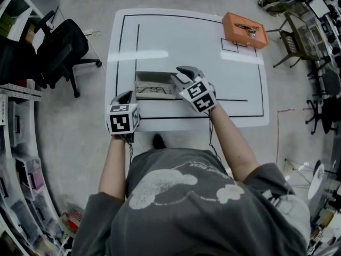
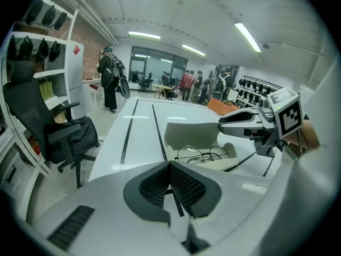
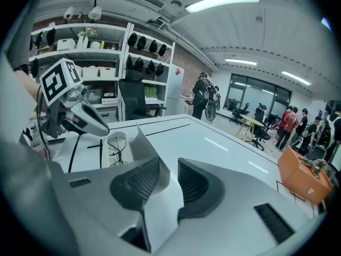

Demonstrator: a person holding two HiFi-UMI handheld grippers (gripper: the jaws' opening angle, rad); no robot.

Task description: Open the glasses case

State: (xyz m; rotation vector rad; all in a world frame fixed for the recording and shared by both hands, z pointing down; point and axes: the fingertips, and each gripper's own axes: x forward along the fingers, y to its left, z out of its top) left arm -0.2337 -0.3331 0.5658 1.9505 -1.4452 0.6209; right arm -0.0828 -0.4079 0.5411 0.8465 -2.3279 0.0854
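The glasses case (image 1: 153, 85) lies open on the white table (image 1: 186, 41), with wire-rimmed glasses (image 2: 201, 153) in its tray. Its pale lid (image 3: 139, 143) stands upright. My right gripper (image 1: 181, 73) is at the case's right end. In the right gripper view its jaws (image 3: 168, 167) stand apart with the thin lid between them, lying against the left finger. My left gripper (image 1: 127, 96) hovers at the table's front left, just short of the case; its pads (image 2: 160, 183) meet with nothing between them.
An orange box (image 1: 244, 29) sits at the table's far right corner. Black lines mark the tabletop. A black office chair (image 1: 61, 49) and shelves (image 1: 13, 121) stand to the left. Several people stand far off in the room (image 2: 186, 84).
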